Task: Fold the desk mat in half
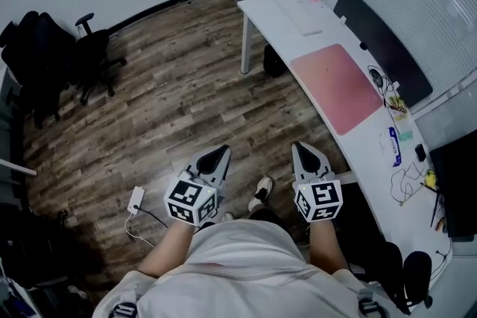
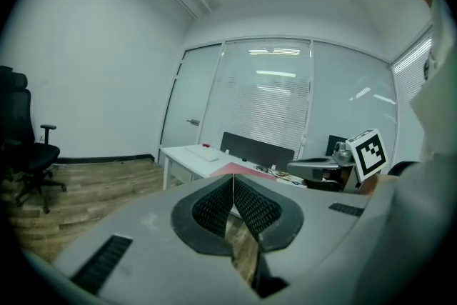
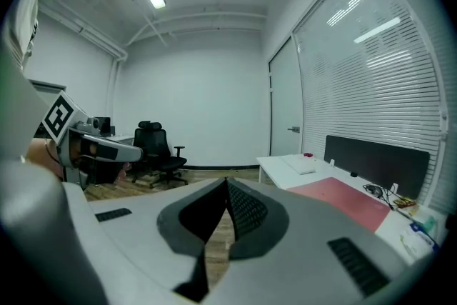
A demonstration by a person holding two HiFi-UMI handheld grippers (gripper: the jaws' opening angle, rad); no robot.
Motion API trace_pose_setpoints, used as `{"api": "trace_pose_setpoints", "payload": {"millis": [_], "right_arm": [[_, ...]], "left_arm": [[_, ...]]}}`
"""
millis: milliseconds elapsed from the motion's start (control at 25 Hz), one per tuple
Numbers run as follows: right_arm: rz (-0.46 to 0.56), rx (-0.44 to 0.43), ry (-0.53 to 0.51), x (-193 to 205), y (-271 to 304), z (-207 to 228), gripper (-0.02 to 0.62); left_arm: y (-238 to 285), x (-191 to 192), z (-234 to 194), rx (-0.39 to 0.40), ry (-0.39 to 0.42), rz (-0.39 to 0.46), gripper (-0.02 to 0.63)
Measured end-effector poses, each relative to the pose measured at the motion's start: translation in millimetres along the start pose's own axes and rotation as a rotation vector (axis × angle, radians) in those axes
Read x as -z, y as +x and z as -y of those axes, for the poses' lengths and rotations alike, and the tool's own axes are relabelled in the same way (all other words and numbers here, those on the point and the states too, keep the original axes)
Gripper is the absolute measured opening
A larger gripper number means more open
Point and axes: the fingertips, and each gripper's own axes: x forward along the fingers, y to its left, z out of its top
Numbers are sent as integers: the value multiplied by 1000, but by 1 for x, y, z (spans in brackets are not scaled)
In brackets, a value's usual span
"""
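Gripping nothing — left gripper (image 1: 223, 149), right gripper (image 1: 299, 147) (jaws together) apart from desk mat (image 1: 335, 88).

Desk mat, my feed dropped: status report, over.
Shut, empty: left gripper, right gripper, short of desk. Pink mat flat, unfolded. Nothing on it; cables beside.

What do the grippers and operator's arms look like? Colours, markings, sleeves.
Both the left gripper and right gripper are grey wedges with black cross-hatched pads. Each carries a white cube with black square markers. The person wears a pale short-sleeved shirt. No cables show on them.
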Motion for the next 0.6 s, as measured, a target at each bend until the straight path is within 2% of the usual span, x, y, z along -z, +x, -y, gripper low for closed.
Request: {"api": "trace_pose_setpoints", "payload": {"millis": [200,600], "right_arm": [[12,-2,13,-13,41,48,52],[2,72,85,-18,96,187,52]], "left_arm": [[60,-26,-14,3,29,-6,15],[207,-64,-9,53,65,-21,15]]}}
